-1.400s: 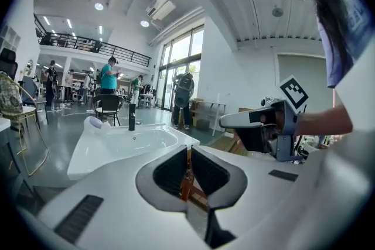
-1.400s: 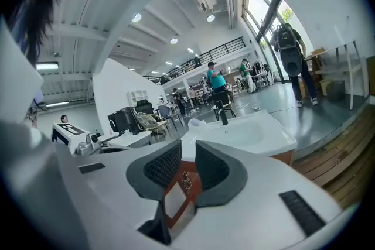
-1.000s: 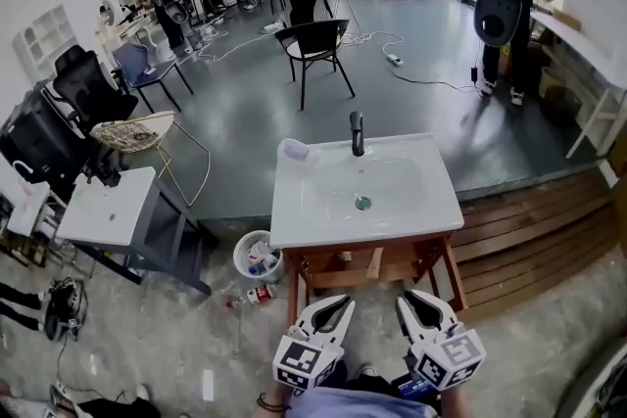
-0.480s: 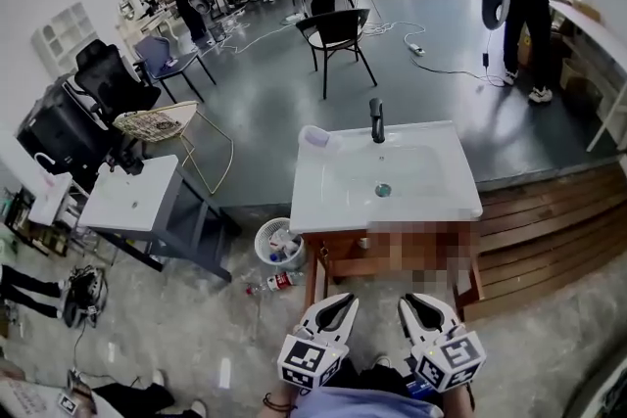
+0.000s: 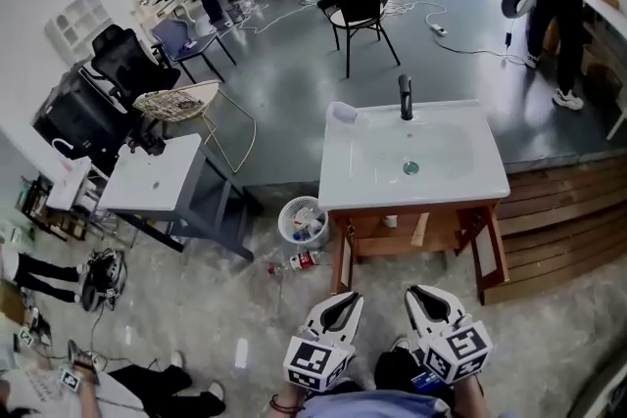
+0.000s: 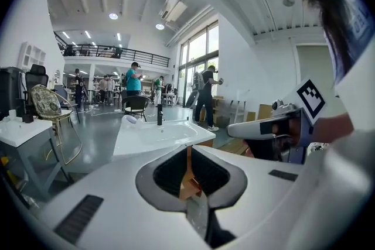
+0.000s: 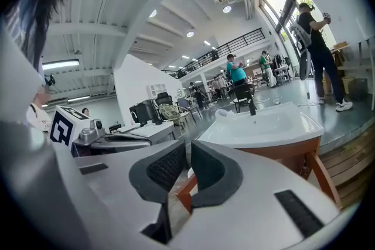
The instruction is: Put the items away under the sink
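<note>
We hold both claws low in front of us, side by side and well short of the sink (image 5: 460,173), which sits on a wooden stand (image 5: 419,233) on the floor. The left claw (image 5: 350,301) is pressed together and holds nothing. The right claw (image 5: 417,295) has just been closing; its jaws stand a narrow slit apart with nothing between them. A bottle (image 5: 299,260) lies on the floor just beside the stand's front left leg, and a white bin (image 5: 302,220) holding a few things stands next to the sink's left edge.
</note>
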The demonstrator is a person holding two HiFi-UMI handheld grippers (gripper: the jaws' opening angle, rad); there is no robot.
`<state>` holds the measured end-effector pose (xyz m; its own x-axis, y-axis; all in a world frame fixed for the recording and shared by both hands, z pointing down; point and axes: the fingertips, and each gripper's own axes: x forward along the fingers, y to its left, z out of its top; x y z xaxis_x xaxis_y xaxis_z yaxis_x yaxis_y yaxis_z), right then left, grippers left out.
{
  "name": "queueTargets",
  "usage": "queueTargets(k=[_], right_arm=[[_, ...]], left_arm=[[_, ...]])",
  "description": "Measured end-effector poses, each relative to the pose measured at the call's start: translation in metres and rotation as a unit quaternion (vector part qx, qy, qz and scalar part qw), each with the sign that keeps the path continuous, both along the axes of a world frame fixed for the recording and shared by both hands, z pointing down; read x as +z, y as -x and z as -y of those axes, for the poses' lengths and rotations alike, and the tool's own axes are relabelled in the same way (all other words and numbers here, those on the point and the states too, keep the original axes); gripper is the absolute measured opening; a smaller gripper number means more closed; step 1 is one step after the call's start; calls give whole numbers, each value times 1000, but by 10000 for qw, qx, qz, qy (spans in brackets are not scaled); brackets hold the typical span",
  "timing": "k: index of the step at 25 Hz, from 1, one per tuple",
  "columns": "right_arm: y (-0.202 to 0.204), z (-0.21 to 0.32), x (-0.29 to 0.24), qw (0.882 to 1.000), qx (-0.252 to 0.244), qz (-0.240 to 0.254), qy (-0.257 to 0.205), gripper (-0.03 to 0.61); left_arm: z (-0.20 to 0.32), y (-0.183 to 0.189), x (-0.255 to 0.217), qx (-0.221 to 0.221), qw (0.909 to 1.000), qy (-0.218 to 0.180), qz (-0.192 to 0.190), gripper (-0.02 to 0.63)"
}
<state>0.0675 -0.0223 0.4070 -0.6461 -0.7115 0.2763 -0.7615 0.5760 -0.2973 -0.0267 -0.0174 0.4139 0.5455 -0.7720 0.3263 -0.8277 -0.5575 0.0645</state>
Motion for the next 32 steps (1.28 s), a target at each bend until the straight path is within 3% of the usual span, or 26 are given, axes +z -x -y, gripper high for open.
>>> queueTargets(k=[15,25,32], right_arm=[[80,-116,-10,10000,4,-59,-64,40],[91,-192,-28,9988,360,-163,-286,39],[95,-225,-24,9977,471,-251,-408,31]], left_arm=[[-112,83,-15,-263,9988,-145,-399,20],[-176,75,-29,395,9975,-384,-439,20],[-213,80,-30,457,9968,-500,-420,20]])
